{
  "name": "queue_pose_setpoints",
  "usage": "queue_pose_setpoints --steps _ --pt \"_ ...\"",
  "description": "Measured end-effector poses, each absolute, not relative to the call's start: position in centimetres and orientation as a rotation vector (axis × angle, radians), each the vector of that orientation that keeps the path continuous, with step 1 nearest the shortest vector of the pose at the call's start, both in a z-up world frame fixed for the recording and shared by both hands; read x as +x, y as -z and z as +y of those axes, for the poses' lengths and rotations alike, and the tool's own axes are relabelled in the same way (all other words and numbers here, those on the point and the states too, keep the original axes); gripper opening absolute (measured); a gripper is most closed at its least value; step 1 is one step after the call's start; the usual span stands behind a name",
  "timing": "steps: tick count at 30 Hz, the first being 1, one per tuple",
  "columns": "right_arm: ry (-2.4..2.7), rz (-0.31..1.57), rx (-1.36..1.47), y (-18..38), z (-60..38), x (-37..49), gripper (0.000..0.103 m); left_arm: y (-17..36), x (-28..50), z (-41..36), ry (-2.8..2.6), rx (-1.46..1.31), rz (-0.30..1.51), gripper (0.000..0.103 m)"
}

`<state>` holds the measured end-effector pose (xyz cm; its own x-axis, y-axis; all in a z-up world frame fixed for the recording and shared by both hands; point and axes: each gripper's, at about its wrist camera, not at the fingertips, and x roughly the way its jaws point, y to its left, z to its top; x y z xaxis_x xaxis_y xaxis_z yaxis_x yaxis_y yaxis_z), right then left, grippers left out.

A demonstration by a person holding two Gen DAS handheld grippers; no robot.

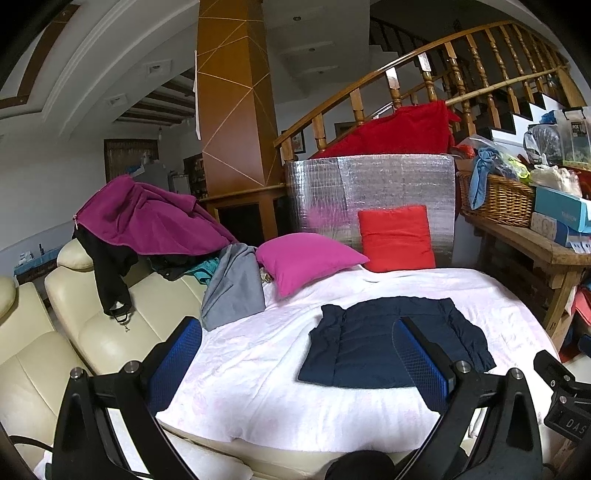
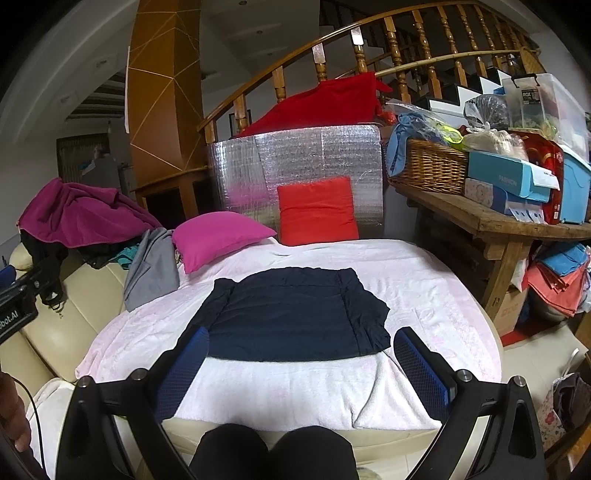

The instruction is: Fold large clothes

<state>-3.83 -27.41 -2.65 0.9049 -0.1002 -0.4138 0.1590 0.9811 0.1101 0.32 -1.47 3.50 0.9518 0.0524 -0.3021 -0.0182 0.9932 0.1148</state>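
Left wrist view: your left gripper [image 1: 297,354] is gaping wide, gripping nothing; one navy garment [image 1: 373,347] is lying folded, seemingly rectangular, on the pale fleecy blanket [image 1: 258,369].

Right wrist view: your right gripper [image 2: 301,363] is likewise spreading empty above it; two cushions [image 2: 218,236] are sitting behind.

Magenta pillow [image 2: 218,236] and red cushion [image 2: 317,212] sit at the far edge of the white blanket [image 2: 424,280], the cushion leaning on a silver foil panel [image 2: 295,155]. Wicker basket [image 2: 428,170] and blue boxes [image 2: 506,177] crowd the wooden desk [image 2: 491,221]. Wooden stair railing [image 2: 391,33] curves behind.
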Motion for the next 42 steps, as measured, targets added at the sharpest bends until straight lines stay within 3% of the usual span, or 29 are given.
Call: queue_pose_setpoints --steps 26,42 --pt "0.186 0.478 0.128 4.4 -28.2 -1.0 0.102 -0.6 4.0 -2.5 0.005 0.104 0.392 0.102" --pt "0.178 0.443 0.119 3.2 -27.7 -2.3 0.102 -1.9 1.9 -2.2 -0.003 0.107 0.347 0.102"
